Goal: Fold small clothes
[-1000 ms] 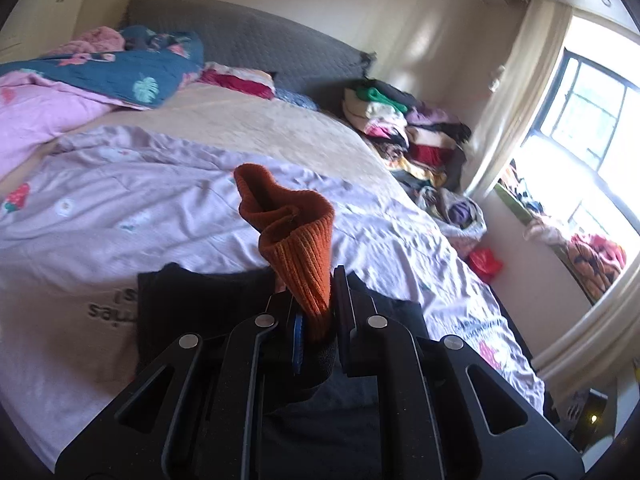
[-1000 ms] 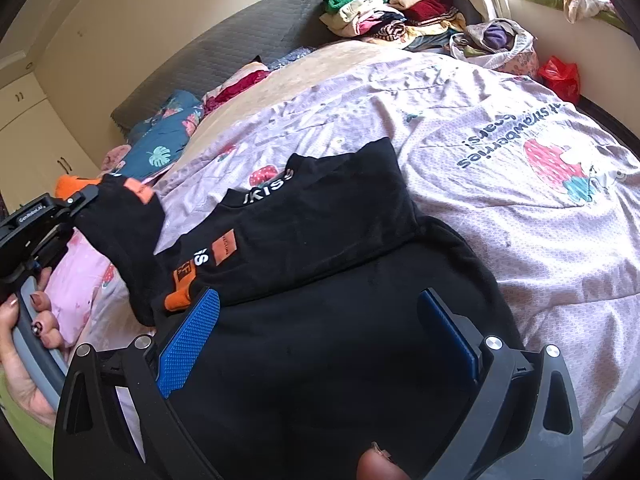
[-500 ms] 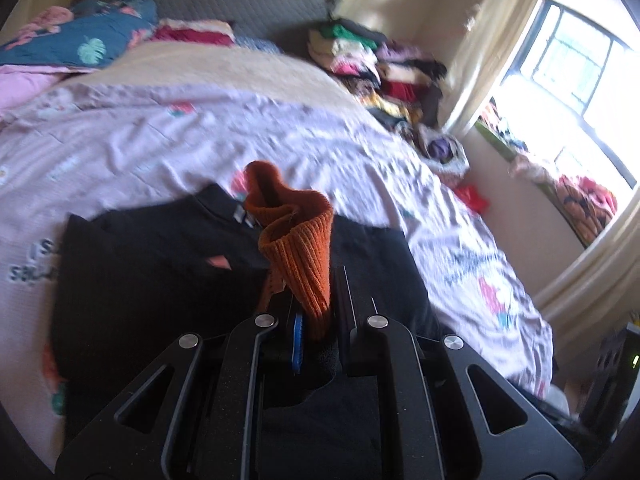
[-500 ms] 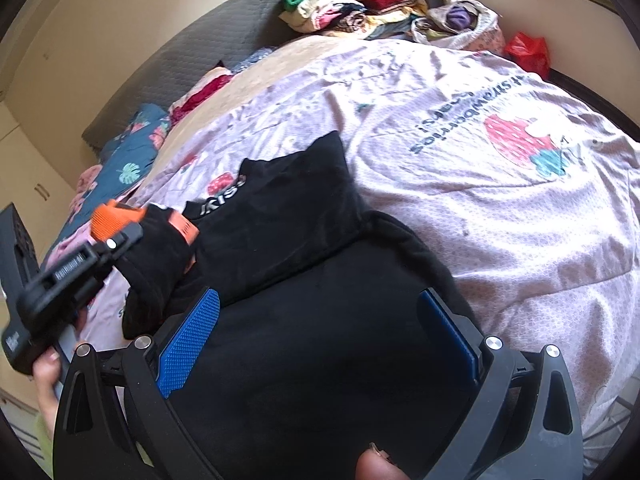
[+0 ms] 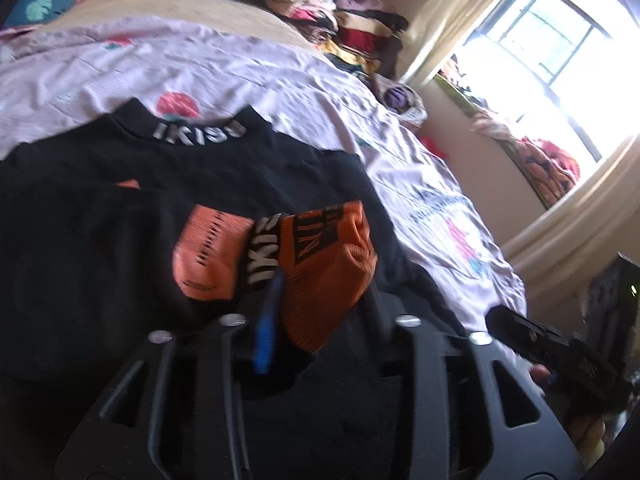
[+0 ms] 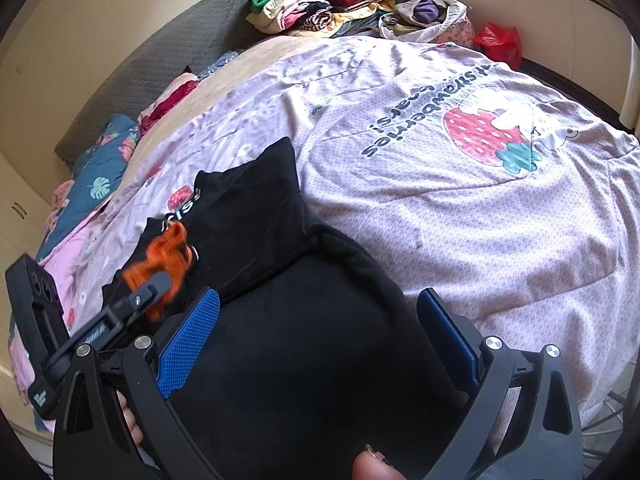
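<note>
You are holding the orange ribbed cuff (image 5: 328, 276) clamped between the jaws of your left gripper (image 5: 276, 312), laying the sleeve over the black sweatshirt (image 5: 120, 208) spread on the lilac strawberry bedsheet (image 6: 460, 208). Your right gripper (image 6: 320, 344) is hovering over the hem with its jaws wide apart, gripping nothing.

The cuff is looking bunched and twisted, so letting go here risks a crumpled sleeve sliding off the body at 9 o'clock and spoiling the fold. Your two tools are working close together at 8 o'clock in the right view, so a hasty sweep could knock them.

A heap of folded clothes (image 6: 320, 4) is sitting at 12 o'clock and a red bag (image 6: 498, 42) at 1 o'clock, both well apart from the garment. Nothing is blocking it.
</note>
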Available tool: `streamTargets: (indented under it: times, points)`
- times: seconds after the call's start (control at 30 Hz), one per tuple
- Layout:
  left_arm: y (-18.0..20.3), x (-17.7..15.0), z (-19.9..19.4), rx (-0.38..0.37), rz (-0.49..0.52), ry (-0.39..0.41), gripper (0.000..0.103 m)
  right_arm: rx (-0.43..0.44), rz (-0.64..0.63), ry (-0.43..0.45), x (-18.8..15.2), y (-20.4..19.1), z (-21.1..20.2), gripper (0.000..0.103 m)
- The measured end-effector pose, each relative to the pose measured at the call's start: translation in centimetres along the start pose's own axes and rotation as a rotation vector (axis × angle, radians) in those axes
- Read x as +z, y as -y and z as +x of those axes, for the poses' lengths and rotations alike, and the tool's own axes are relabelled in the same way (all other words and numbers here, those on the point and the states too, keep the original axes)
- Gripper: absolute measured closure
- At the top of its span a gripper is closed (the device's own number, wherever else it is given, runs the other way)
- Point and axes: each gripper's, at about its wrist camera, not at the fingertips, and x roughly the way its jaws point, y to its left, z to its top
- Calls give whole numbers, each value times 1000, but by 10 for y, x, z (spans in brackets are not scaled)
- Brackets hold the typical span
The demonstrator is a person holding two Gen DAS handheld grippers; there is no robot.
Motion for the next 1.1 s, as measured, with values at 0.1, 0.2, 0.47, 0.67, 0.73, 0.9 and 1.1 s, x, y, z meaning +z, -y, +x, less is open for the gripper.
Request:
streamTargets:
  times: [0.1,0.2,0.47,0.67,0.73,0.9,1.1]
  points:
    - [4,-2,-4,-24,28,-14,63,10,-9,5,6,-4,4,5]
    - [2,2,-21,-37,32,1,51,39,-38,-9,10,-16,12,6]
    - [-50,20,-72,187,-38,91,34,114,-241,-95,13,-74,51,30]
    - [-112,24,-107,327,-158,143,32,101,-314,-161,17,-97,94,41]
    - [-128,22,-118,360,-185,154,32,93,-298,-188,16,-95,107,50]
    - [-161,15,-132,405,-252,160,32,151,-308,-173,8,-100,107,80]
    - [-180,9,-125,338,-333,138,32,229,-409,-34,26,-125,64,92]
